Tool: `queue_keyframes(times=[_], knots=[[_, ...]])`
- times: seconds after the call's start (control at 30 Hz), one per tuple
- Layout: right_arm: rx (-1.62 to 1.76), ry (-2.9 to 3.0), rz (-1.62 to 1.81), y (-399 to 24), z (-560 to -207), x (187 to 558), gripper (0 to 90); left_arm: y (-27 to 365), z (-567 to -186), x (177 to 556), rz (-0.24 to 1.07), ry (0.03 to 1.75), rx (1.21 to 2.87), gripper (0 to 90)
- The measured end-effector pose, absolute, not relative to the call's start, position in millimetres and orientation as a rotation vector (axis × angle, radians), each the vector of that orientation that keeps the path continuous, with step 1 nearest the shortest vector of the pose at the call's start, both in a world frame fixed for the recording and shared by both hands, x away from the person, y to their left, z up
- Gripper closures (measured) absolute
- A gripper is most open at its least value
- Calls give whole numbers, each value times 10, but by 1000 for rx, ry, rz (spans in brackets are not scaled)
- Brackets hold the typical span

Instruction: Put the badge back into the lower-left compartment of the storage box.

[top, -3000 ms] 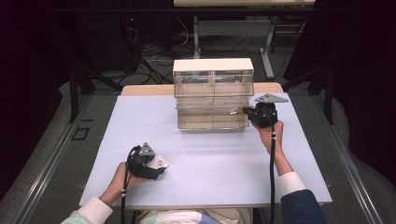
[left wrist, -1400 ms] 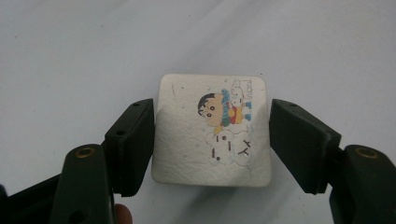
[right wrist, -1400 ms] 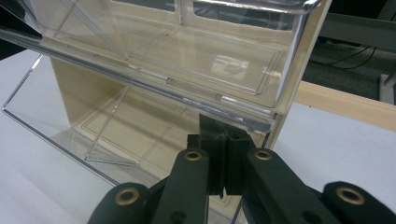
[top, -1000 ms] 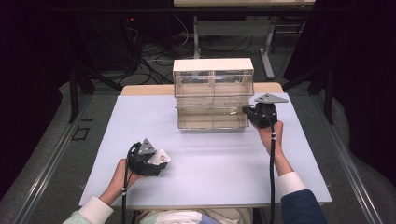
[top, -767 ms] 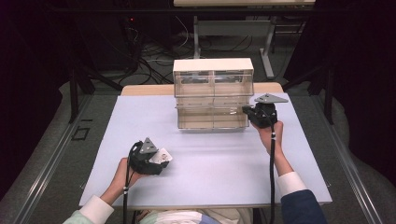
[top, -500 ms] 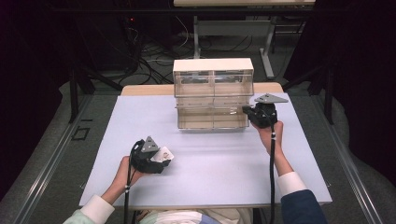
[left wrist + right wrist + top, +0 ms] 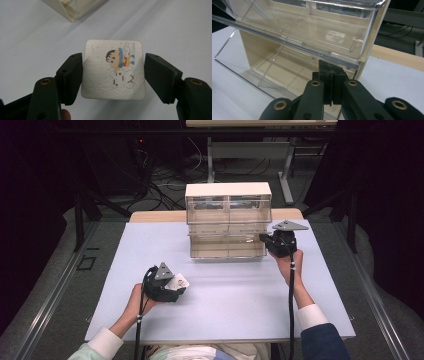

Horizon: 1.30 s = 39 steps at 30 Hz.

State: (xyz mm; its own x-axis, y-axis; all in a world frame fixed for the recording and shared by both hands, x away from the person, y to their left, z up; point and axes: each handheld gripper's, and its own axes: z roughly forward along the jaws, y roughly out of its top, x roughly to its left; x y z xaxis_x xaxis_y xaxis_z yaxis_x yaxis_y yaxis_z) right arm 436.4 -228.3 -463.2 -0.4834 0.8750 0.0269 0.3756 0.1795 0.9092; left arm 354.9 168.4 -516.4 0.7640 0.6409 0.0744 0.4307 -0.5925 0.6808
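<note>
while the left tool (image 7: 112,75) clamps the card (image 7: 113,68) between its jaws, the right tool (image 7: 332,87) pinches the drawer rim (image 7: 337,65).

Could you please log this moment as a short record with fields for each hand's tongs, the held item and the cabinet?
left tongs: shut on the sachet, one jaw at each side edge
sachet: square, silvery, cartoon figure printed on it, held above the white table
right tongs: shut, at the rim of a tilted-open clear bin
drawer cabinet: cream frame, clear bins, at the table's far side
</note>
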Motion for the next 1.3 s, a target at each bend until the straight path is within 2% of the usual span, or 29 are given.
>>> queue_keyframes(times=[1.3], knots=[[1186, 1937, 1278, -2238, -4625, 4374, 900, 1376, -4838, 3872, 445, 770, 2192, 337]])
